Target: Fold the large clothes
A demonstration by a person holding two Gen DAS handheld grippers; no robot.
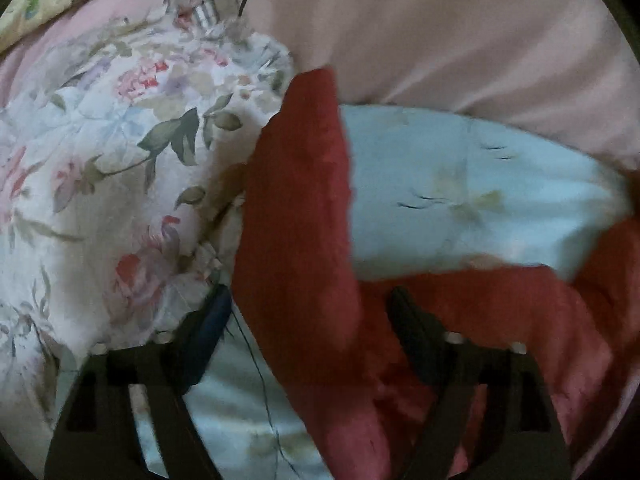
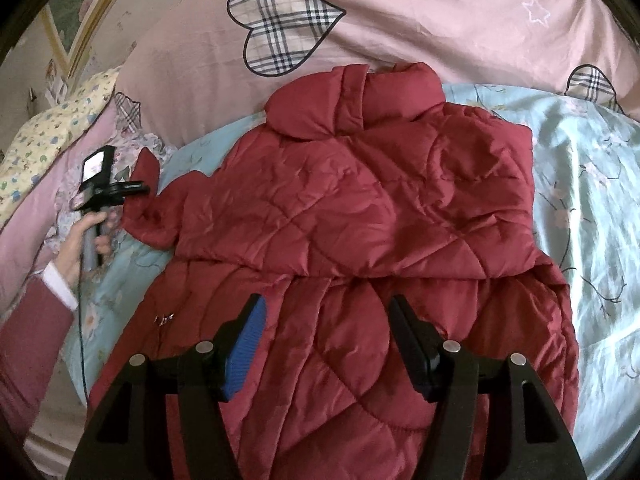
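Note:
A dark red quilted jacket (image 2: 360,216) lies spread on the light blue floral bedsheet (image 2: 592,208), collar toward the pillows, one side folded over its body. My right gripper (image 2: 324,320) is open and empty, hovering above the jacket's lower part. My left gripper (image 1: 308,312) is open at the jacket's left sleeve (image 1: 296,208), which runs between its fingers, with nothing clamped. In the right wrist view the left gripper (image 2: 140,189) shows at the sleeve end (image 2: 148,168), held by a hand.
A pink pillow with plaid hearts (image 2: 360,20) lies behind the jacket. A floral quilt (image 1: 112,168) is bunched on the left. A yellow patterned pillow (image 2: 48,132) lies at the far left. A black cable (image 2: 82,320) trails from the left gripper.

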